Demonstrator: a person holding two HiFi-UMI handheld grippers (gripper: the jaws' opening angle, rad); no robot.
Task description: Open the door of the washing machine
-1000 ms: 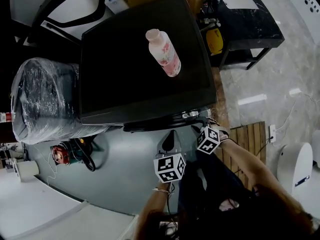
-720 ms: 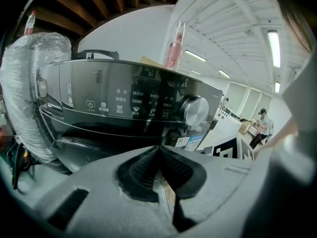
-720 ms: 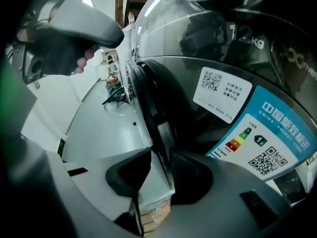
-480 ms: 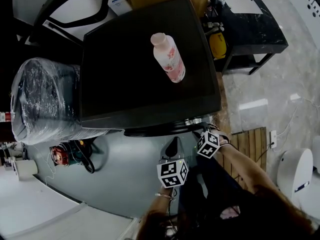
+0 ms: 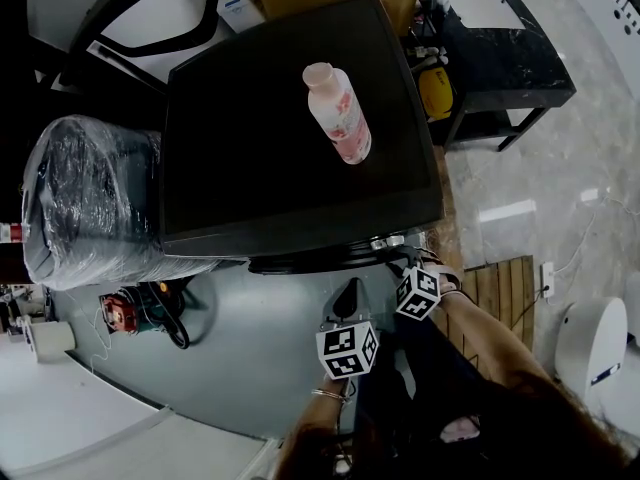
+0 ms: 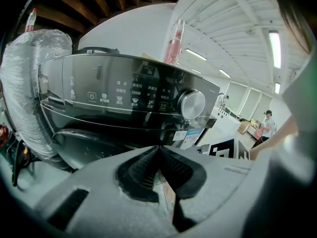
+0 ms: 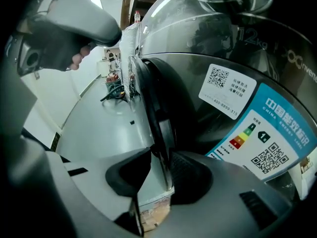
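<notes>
The black washing machine [image 5: 290,138] is seen from above, with a pink bottle [image 5: 338,113] lying on its lid. In the right gripper view the door's dark rim [image 7: 153,108] runs down between the pads of my right gripper [image 7: 158,155]. Those jaws have just been closing and both pads sit against the rim. From the head view this gripper [image 5: 400,263] is at the machine's front right. My left gripper [image 5: 348,296] hovers before the door [image 6: 94,148], below the control panel [image 6: 129,98]. It [image 6: 158,150] is shut with nothing in it.
A plastic-wrapped appliance [image 5: 90,203] stands left of the machine. A red tool and cables [image 5: 125,308] lie on the floor. A low black table [image 5: 500,48] is at the back right, a wooden pallet [image 5: 500,278] at the right. Labels [image 7: 228,90] are stuck on the machine's front.
The head view has shifted slightly. Both grippers stay in place at the machine's front.
</notes>
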